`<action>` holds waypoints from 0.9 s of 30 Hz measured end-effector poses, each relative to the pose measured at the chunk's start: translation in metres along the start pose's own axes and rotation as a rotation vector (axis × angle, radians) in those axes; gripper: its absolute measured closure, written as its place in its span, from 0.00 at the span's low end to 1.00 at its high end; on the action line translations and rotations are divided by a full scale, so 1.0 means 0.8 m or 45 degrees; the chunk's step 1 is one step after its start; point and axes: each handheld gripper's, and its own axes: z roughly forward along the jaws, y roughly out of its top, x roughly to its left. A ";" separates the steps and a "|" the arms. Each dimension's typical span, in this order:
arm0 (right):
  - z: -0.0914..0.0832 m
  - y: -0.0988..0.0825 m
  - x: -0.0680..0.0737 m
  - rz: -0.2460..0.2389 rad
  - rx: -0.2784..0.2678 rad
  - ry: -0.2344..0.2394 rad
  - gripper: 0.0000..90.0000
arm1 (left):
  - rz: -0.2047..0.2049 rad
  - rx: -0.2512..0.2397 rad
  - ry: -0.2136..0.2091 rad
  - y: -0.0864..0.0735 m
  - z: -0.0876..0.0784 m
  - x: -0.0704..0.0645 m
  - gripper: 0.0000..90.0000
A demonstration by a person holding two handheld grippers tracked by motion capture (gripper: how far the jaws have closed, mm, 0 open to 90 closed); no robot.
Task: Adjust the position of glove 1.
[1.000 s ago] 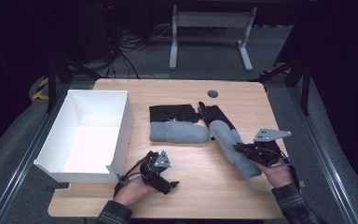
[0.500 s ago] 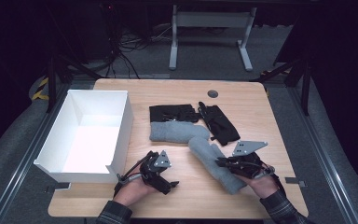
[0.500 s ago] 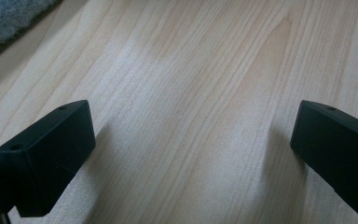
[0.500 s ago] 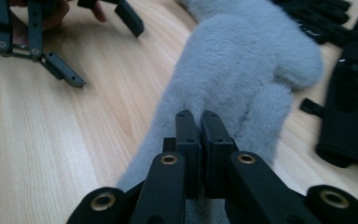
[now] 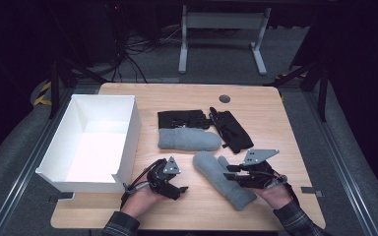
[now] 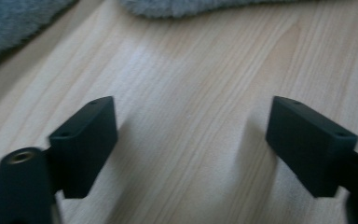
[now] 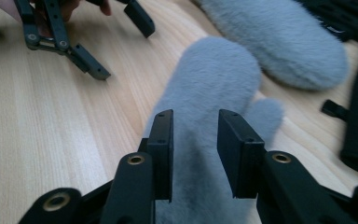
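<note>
A grey mitten (image 5: 210,166) lies slanted on the table's front middle. My right gripper (image 5: 229,172) rests over its cuff half. Its jaws have just been opening and now stand apart, astride the mitten (image 7: 214,70) without pressing it. A second grey mitten (image 5: 189,139) lies just behind, fronting two black gloves (image 5: 182,119) (image 5: 232,129). My left gripper (image 5: 181,189) sits low at the front, left of the near mitten. Its jaws have just been closing a little, with bare wood between them (image 6: 191,116). From the right gripper view the left gripper (image 7: 121,49) appears at top left.
A large white box (image 5: 128,137) stands open-topped at the table's left, close beside my left hand. A small dark round cap (image 5: 224,98) is set in the tabletop at the back. Metal desk legs (image 5: 186,44) stand on the floor beyond.
My right gripper dragged the near grey mitten leftward and toward the front, away from the black glove, then let it go as its jaws parted. The left hand stayed put.
</note>
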 end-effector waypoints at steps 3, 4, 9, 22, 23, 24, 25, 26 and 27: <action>-0.011 -0.007 -0.011 0.015 0.003 -0.030 0.89 | -0.032 -0.015 -0.003 0.006 -0.004 0.002 0.45; -0.015 -0.012 -0.015 0.024 0.008 -0.038 0.93 | -0.056 -0.022 -0.009 0.010 -0.005 0.002 0.52; -0.029 -0.040 -0.032 0.042 0.066 -0.069 1.00 | -0.094 -0.015 -0.004 0.029 0.001 0.005 0.97; -0.028 -0.068 -0.033 0.033 0.166 -0.015 1.00 | -0.117 -0.033 0.005 0.059 0.018 0.018 1.00; -0.026 -0.067 -0.031 0.025 0.174 -0.004 1.00 | -0.127 -0.035 -0.001 0.059 0.019 0.019 1.00; -0.023 -0.067 -0.029 0.018 0.184 0.006 1.00 | -0.128 -0.031 0.001 0.059 0.019 0.019 1.00; -0.021 -0.066 -0.027 0.007 0.190 0.014 1.00 | -0.126 -0.026 0.001 0.058 0.020 0.020 1.00; -0.018 -0.065 -0.025 -0.001 0.195 0.026 1.00 | -0.128 -0.024 0.000 0.058 0.020 0.020 1.00; -0.017 -0.064 -0.024 -0.008 0.195 0.043 1.00 | -0.132 -0.022 -0.001 0.058 0.021 0.020 1.00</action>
